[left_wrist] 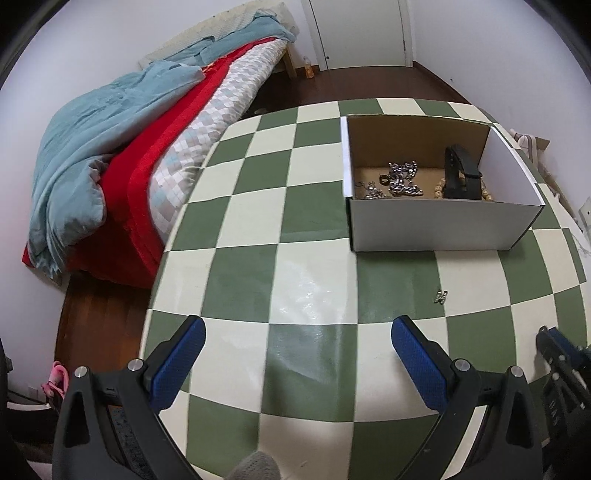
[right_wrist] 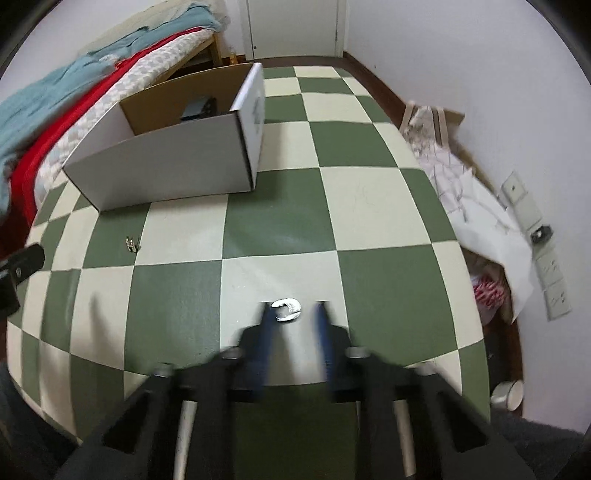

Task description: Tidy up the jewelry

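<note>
A white cardboard box point(left_wrist: 436, 225) stands on the green-and-cream checkered table point(left_wrist: 258, 236). It holds silver chains point(left_wrist: 402, 179), a black watch strap point(left_wrist: 460, 171) and beads. A small silver earring point(left_wrist: 440, 296) lies loose on the table in front of the box; it also shows in the right wrist view point(right_wrist: 132, 244). My left gripper point(left_wrist: 297, 332) is open and empty above the near table. My right gripper point(right_wrist: 294, 308), blurred, is partly open with its jaws either side of a silver open ring point(right_wrist: 287, 309) on the table. The box also shows in the right wrist view point(right_wrist: 166, 166).
A bed with blue, red and patterned covers point(left_wrist: 122, 147) runs along the table's left side. A patterned bag and papers point(right_wrist: 461, 177) lie off the table's right edge by the wall. A closed door point(left_wrist: 362, 33) is at the back.
</note>
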{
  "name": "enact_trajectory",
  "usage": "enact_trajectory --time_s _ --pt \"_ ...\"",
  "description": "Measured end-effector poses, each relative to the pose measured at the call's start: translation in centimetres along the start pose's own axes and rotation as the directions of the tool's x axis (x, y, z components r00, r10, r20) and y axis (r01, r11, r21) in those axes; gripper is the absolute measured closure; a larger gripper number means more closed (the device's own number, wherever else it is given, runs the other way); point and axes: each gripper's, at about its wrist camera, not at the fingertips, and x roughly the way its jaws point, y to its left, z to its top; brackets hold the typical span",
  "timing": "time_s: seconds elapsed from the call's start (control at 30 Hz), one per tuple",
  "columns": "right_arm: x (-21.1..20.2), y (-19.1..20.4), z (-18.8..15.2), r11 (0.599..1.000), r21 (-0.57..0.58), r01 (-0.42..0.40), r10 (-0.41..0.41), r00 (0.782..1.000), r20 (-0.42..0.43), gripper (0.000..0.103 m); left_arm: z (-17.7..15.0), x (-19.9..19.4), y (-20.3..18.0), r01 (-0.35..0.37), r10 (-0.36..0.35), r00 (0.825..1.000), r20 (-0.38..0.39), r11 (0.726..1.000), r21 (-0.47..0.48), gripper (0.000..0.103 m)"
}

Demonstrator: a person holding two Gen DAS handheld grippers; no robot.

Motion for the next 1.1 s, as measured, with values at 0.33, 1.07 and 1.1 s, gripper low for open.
enact_trajectory --time_s 0.33,1.07,1.1 --pt "-0.6 -3.2 1.1 0.992 0.124 -0.039 0.039 0.999 0.002 0.091 1.3 2.2 -4.8 0.165 -0.164 0.986 -0.040 0.986 0.036 0.001" --pt "-2.4 -7.0 2.3 0.938 0.294 -0.180 0.167 0.983 0.070 0.103 0.9 1.2 -5.9 0.292 -0.293 0.956 0.003 0.952 0.087 0.097" --pt "-2.6 -7.6 2.3 0.927 0.317 -0.202 0.186 0.979 0.082 0.103 1.0 1.0 -5.5 0.294 -0.296 0.955 0.007 0.952 0.083 0.097"
